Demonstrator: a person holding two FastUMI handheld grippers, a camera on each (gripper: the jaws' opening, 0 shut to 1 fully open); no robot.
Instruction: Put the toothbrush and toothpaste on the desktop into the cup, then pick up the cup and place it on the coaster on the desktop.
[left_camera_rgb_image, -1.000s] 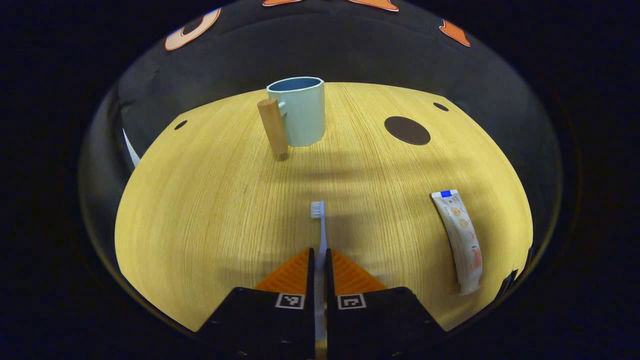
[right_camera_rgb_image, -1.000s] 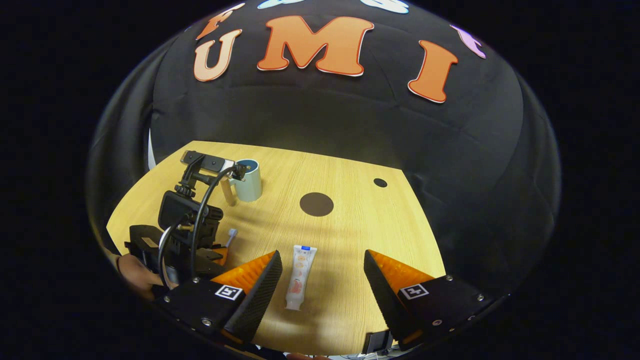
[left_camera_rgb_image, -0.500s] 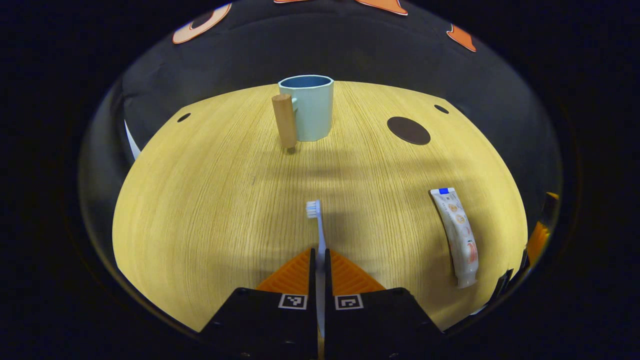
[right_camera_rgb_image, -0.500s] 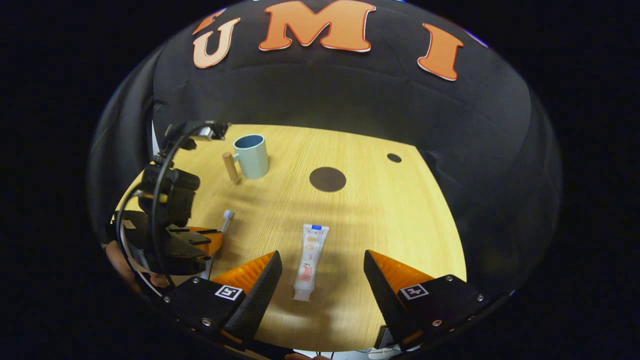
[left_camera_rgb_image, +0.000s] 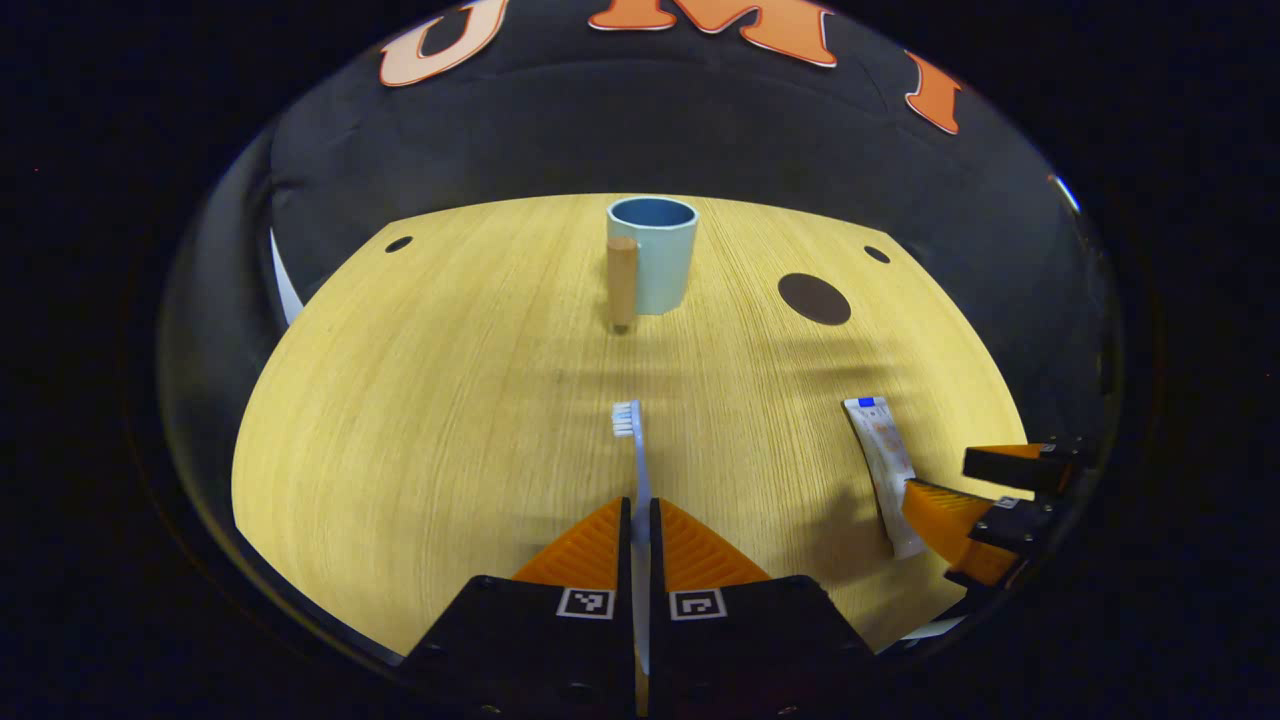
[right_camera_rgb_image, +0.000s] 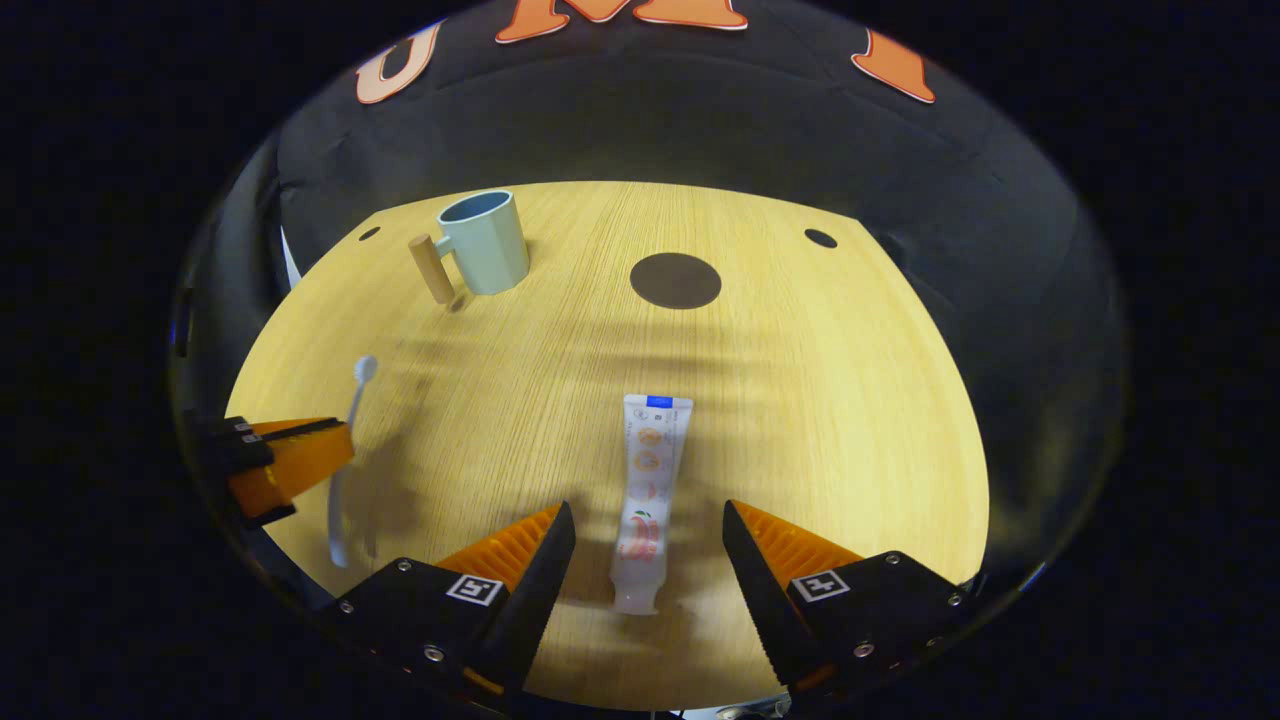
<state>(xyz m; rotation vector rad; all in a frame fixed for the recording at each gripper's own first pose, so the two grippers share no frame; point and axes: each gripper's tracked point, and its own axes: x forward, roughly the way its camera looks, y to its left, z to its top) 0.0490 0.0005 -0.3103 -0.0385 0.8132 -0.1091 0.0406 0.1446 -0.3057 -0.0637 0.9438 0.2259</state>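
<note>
My left gripper (left_camera_rgb_image: 640, 506) is shut on the handle of a white toothbrush (left_camera_rgb_image: 630, 440), whose bristle head points toward the cup. In the right gripper view the toothbrush (right_camera_rgb_image: 345, 450) hangs just above the table and casts a shadow, with the left gripper (right_camera_rgb_image: 295, 455) gripping it. A pale blue cup (left_camera_rgb_image: 652, 255) with a wooden handle (left_camera_rgb_image: 621, 280) stands upright at the back. My right gripper (right_camera_rgb_image: 645, 512) is open, its fingers either side of the lower end of the white toothpaste tube (right_camera_rgb_image: 648, 470), which lies flat. A dark round coaster (right_camera_rgb_image: 675, 280) lies right of the cup.
The wooden table (right_camera_rgb_image: 820, 400) has small dark holes near its far corners (right_camera_rgb_image: 820, 238). Black cloth walls it in behind and at the sides. In the left gripper view the right gripper (left_camera_rgb_image: 965, 490) sits low at the toothpaste (left_camera_rgb_image: 878, 450), near the table's right edge.
The right gripper has come down and forward, so its open fingers now straddle the toothpaste. The left gripper has drawn back from the cup and risen a little, still holding the toothbrush.
</note>
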